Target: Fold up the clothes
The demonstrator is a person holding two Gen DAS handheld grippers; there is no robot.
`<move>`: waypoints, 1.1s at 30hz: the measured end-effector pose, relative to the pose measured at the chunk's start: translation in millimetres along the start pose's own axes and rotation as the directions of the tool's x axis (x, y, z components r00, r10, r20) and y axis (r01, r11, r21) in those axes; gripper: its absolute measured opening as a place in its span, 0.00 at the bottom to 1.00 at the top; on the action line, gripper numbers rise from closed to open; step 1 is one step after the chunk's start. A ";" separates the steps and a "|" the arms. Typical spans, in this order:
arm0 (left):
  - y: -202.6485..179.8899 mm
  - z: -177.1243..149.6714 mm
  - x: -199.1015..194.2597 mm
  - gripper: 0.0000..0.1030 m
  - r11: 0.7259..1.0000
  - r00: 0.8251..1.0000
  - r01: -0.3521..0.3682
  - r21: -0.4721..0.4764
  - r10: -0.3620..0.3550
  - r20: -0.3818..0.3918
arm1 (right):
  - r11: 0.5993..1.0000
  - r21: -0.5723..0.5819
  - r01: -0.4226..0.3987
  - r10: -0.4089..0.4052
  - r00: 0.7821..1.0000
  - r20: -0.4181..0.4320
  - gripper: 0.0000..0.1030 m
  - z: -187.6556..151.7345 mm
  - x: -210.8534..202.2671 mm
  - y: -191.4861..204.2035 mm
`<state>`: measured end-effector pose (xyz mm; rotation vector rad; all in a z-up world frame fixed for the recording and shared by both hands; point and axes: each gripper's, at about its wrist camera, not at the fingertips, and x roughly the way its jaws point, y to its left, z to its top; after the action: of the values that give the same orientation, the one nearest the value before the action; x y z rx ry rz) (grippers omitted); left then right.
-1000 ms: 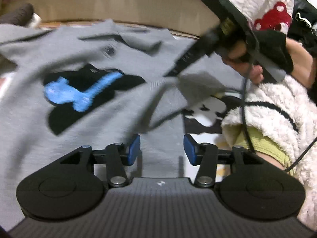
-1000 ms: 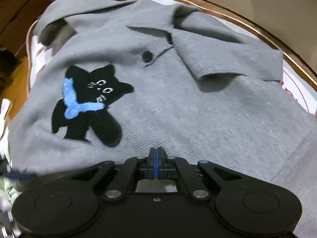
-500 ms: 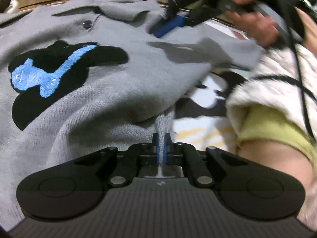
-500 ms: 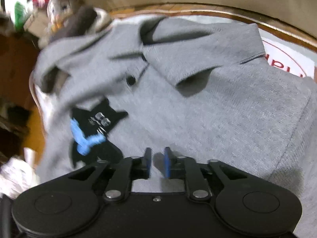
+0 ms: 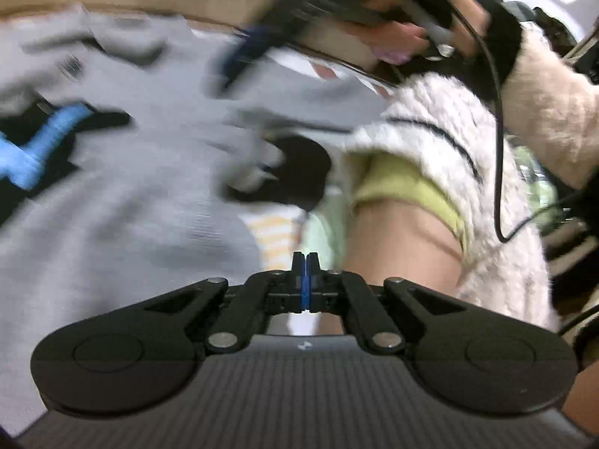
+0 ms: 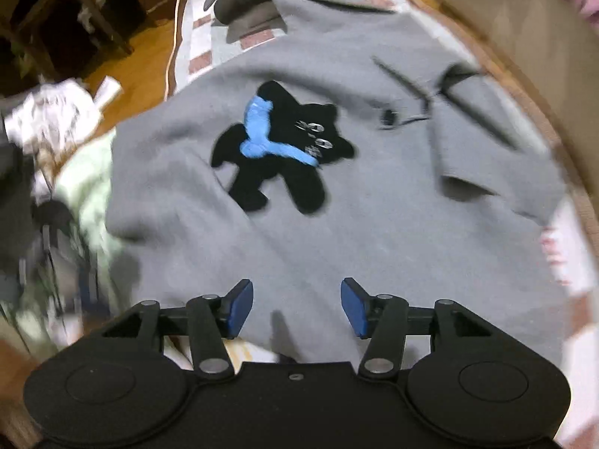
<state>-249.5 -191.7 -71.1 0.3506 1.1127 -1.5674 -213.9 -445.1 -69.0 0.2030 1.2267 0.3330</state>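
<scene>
A grey collared shirt (image 6: 337, 224) with a black cat and blue scarf print (image 6: 280, 149) lies spread on the surface. It also shows, blurred, in the left wrist view (image 5: 131, 205). My right gripper (image 6: 295, 307) is open and empty just above the shirt's near part. It also appears at the top of the left wrist view (image 5: 247, 48), blurred, above the shirt. My left gripper (image 5: 305, 265) is shut with nothing visible between its pads, at the shirt's right edge.
The person's fluffy white sleeve and forearm (image 5: 430, 187) fill the right of the left wrist view. A striped and green cloth (image 5: 284, 235) lies under the shirt edge. A wooden rim (image 6: 524, 75) bounds the far side. Clutter and wooden floor (image 6: 56, 112) lie left.
My right gripper has opened wide and swung over the shirt's lower part. My left gripper closed half a second ago and has moved right, off the shirt's edge.
</scene>
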 end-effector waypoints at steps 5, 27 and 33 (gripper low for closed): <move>20.2 -26.1 -3.7 0.04 0.973 0.978 -0.206 -0.107 0.207 -0.002 | 0.985 0.118 -0.127 0.128 0.992 -0.002 0.56 13.8 68.7 -2.9; 68.7 -79.0 -35.6 0.31 0.847 0.897 -0.442 -0.296 0.417 -0.144 | 0.828 -0.372 -0.420 0.365 0.907 -0.211 0.56 -18.3 115.4 120.1; 109.9 -74.0 -56.3 0.13 0.798 0.922 -0.353 -0.488 0.385 -0.037 | 0.806 -0.473 -0.357 0.279 0.932 -0.230 0.57 -23.4 135.0 147.0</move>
<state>-158.2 -91.1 -118.7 0.1581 1.2573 -0.9034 -216.5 -260.2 -147.9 -0.0801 1.2076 0.9720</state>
